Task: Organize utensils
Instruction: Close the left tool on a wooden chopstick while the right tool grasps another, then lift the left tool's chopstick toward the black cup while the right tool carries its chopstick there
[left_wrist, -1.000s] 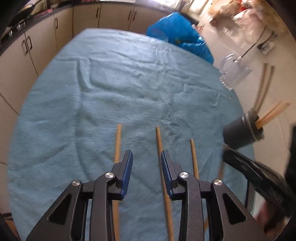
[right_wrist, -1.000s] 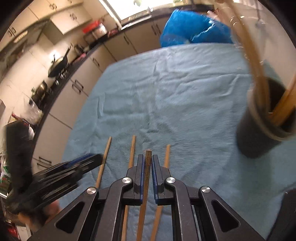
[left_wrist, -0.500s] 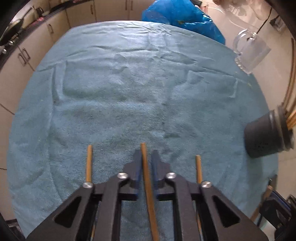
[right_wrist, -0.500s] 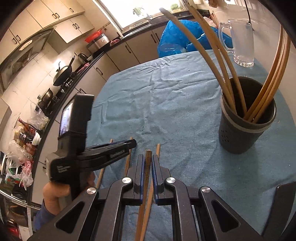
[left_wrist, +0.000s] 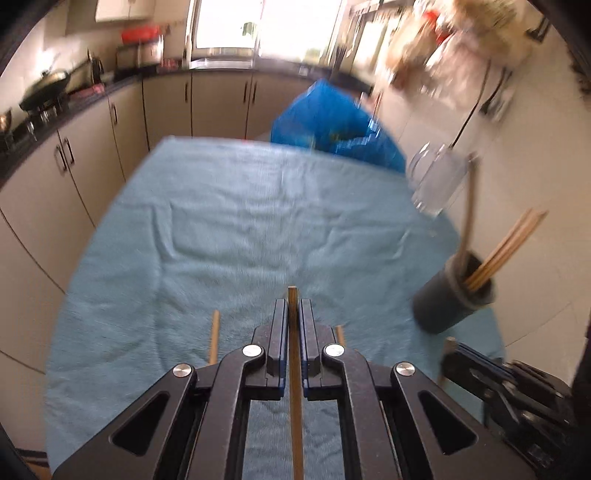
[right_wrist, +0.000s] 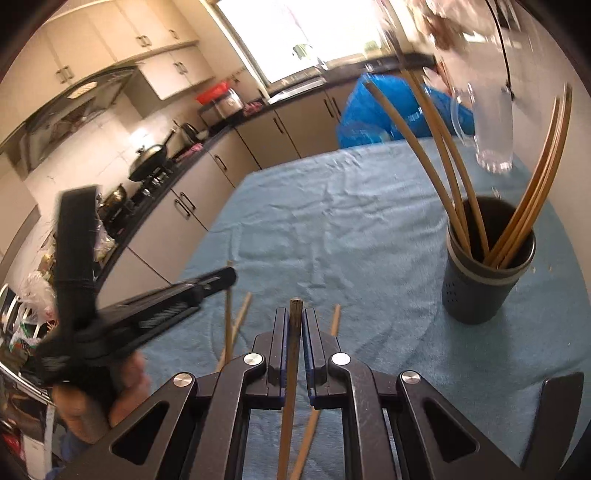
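Left claw (left_wrist: 293, 314) clamped on a chopstick (left_wrist: 295, 387), lifted off the blue towel (left_wrist: 240, 221). Right claw (right_wrist: 294, 325) likewise clamped on another chopstick (right_wrist: 290, 369). Two loose sticks (left_wrist: 214, 336) lie on towel either side of left claw. Dark holder cup (right_wrist: 484, 288) w/ several chopsticks stands to the right; glass mug (right_wrist: 493, 129) & blue bag (left_wrist: 332, 125) behind it. Kitchen cabinets (left_wrist: 92, 147) along left.

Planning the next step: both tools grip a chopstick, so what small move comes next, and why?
Probably carry the right tool over the dark holder and lower its chopstick in: the holder stands close on its right, already holding chopsticks, while the left tool is farther off.
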